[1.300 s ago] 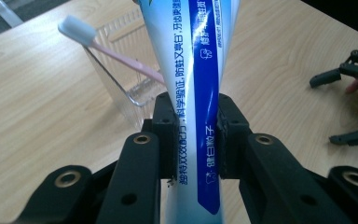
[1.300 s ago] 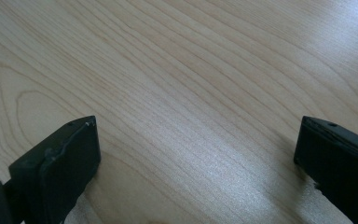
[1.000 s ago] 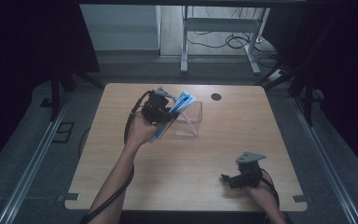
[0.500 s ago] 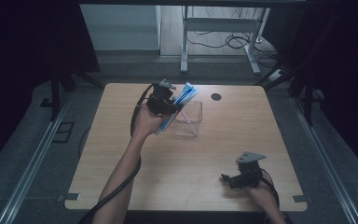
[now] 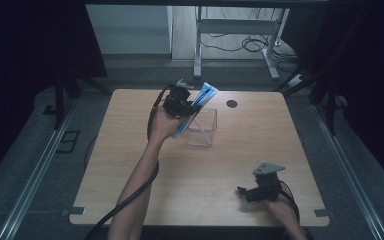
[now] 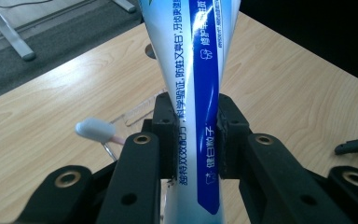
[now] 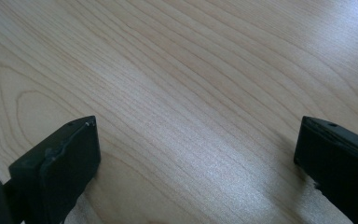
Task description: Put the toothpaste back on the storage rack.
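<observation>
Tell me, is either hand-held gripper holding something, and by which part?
The left hand-held gripper pinches a blue-and-white toothpaste tube across its flat mid-body, above the clear box. The right hand-held gripper is open, holding nothing.

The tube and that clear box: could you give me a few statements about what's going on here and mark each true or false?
1. The left gripper is shut on the tube. True.
2. The tube lies flat on the table. False: it is held in the air, tilted, by the clear box.
3. The right gripper holds a toothbrush. False: its jaws stand wide apart over bare wood.
4. A toothbrush stands in the box. True: its head shows in the left gripper view.
5. The right gripper rests near the table's near right corner. True.
</observation>
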`<state>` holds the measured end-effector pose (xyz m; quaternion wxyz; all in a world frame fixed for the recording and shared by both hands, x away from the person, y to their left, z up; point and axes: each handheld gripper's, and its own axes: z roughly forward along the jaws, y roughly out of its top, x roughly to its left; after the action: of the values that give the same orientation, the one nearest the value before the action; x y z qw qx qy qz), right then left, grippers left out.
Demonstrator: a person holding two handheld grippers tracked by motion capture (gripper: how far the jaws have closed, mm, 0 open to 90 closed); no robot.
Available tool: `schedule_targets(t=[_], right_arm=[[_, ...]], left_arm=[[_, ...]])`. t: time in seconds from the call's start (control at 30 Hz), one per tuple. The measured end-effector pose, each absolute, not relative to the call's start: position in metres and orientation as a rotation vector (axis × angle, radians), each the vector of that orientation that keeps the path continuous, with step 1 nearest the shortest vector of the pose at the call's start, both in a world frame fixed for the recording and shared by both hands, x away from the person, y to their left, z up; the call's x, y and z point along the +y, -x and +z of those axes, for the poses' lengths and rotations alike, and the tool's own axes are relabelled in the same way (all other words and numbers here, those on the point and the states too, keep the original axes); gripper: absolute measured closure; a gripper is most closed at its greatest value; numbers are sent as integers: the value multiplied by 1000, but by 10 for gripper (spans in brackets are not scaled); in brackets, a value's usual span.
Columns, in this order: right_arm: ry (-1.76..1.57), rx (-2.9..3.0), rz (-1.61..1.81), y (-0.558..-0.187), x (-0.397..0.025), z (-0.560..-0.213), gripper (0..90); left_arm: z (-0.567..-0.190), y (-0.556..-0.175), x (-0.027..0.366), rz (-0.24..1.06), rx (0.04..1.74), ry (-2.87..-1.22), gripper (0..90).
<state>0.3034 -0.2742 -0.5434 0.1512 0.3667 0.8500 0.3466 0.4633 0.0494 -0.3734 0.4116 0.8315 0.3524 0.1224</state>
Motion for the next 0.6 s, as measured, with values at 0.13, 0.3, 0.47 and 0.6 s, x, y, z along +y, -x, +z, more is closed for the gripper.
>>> schedule_targets(t=[0.13, 0.3, 0.47, 0.6], right_arm=[[-1052, 2441, 995, -303, -274, -543, 1], [-1053, 2442, 995, -303, -274, -543, 1], [-1051, 2441, 994, -303, -274, -543, 1], [-1051, 2441, 994, -303, -274, -543, 1]], left_arm=[[-373, -469, 46, 308, 880, -2081, 737], [-374, -476, 40, 321, 881, -2080, 737], [-375, -483, 34, 331, 876, -2069, 738], [-376, -488, 27, 338, 859, -2072, 738]])
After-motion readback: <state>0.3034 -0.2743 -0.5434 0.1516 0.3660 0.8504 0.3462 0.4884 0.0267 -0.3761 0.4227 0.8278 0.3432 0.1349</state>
